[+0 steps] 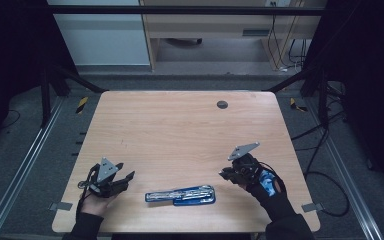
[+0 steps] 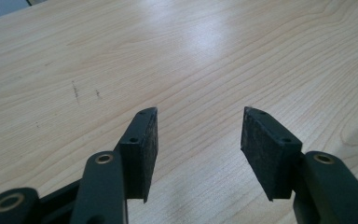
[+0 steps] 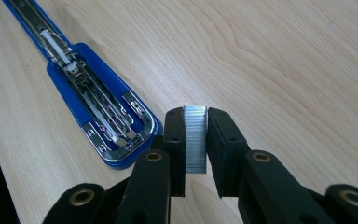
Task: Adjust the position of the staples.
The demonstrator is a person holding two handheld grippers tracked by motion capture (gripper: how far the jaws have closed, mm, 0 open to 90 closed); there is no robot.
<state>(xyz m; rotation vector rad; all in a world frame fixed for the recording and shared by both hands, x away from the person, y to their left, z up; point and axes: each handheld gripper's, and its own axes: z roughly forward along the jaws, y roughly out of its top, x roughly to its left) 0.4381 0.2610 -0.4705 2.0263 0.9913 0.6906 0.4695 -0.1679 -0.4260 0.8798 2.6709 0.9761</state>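
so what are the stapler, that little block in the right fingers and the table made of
Opened blue stapler: glossy blue base, likely plastic or painted metal, with shiny chrome-looking steel rails. Small silver staple strip: bright metal, finely ribbed. Pale wooden table: printed-looking grain and smooth sheen suggest laminate.

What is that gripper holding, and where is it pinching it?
The right hand-held gripper pinches a strip of staples by its two flat sides. The left hand-held gripper holds nothing.

Staples up, stapler lying open

The silver staple strip (image 3: pixel 196 139) stands upright, pinched off the table; the blue stapler (image 1: pixel 180 194) (metal channel exposed) lies flat near the front edge.
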